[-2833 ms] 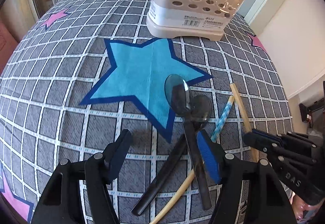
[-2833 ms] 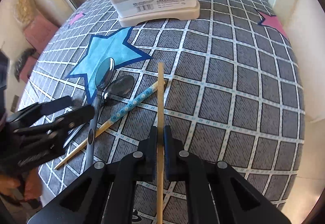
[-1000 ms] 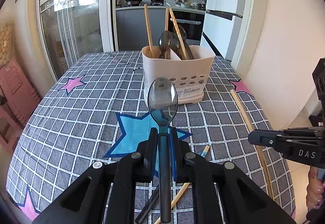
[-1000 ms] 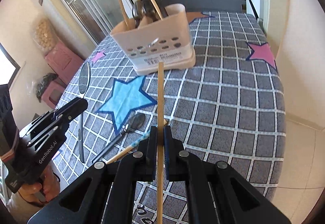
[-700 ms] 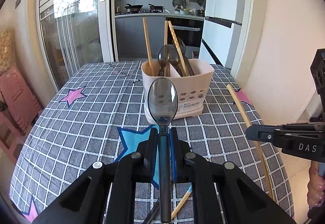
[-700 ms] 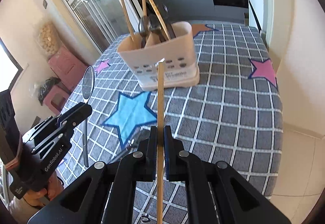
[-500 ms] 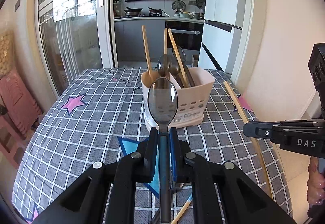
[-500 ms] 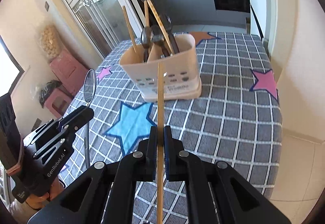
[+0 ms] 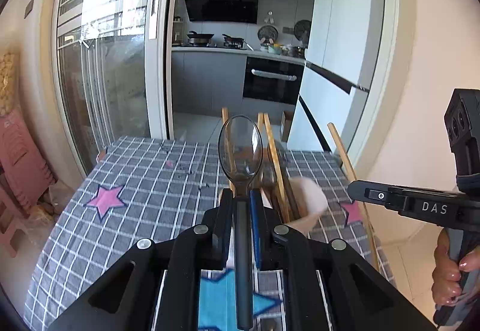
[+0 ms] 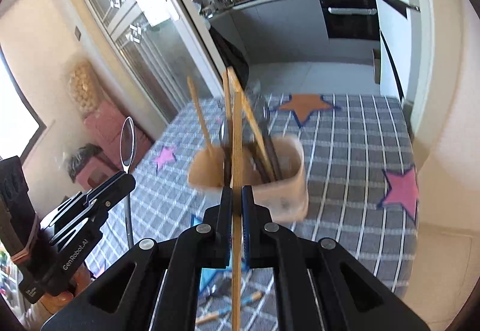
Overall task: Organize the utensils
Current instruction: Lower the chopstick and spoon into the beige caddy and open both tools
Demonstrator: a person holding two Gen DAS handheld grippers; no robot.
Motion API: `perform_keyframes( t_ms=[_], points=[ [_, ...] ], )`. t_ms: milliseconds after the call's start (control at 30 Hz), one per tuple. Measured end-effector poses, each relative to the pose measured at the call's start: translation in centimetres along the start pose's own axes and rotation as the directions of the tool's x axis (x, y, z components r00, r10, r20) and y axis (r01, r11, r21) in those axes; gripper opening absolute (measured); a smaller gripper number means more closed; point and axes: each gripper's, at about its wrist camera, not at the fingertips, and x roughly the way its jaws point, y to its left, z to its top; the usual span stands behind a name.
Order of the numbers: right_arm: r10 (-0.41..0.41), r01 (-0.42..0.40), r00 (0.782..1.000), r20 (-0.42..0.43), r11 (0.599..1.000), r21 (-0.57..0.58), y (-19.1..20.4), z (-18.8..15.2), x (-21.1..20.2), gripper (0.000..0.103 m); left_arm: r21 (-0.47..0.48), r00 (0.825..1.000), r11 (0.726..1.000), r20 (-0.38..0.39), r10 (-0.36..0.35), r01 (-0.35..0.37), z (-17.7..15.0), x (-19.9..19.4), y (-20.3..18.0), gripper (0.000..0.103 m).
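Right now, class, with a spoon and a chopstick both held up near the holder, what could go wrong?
1. The holder is already crowded with leaning chopsticks, so the wooden chopstick in the right gripper may jam against them.
2. The left gripper pinches the spoon low on its handle; it could pivot.

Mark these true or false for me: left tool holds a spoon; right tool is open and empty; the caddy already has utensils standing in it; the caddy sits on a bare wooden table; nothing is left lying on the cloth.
1. The left tool holds a spoon: true.
2. The right tool is open and empty: false, it is shut on a wooden chopstick.
3. The caddy already holds upright utensils: true.
4. The caddy sits on bare wood: false, on a grey checked cloth with stars.
5. Nothing lies on the cloth: false, a patterned chopstick lies near the tool.
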Motion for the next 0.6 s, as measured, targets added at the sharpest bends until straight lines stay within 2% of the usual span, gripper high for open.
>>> perform_keyframes(
  t_ms=[267,500,600],
  points=[
    [-0.023,0.027,0.989,0.149,0.999,-0.024,-0.2,5.2,2.7,0.006,-0.021,0.998,0.999,0.046,-0.03,0.031,4.6,4.2,0.1,0.042],
    [-0.039,0.054,0.969,0.245,0.997,-0.056,-0.5,8.1,5.6,0.006,-0.06,0.997,0.997,0.058,-0.046,0.049,5.9,8.4,0.5,0.042],
    [-0.056,0.088,0.952,0.302,0.992,-0.095,-0.4,8.6,6.6,0.006,-0.076,0.997,0.996,0.063,-0.038,0.042,5.8,10.1,0.7,0.042]
  ],
)
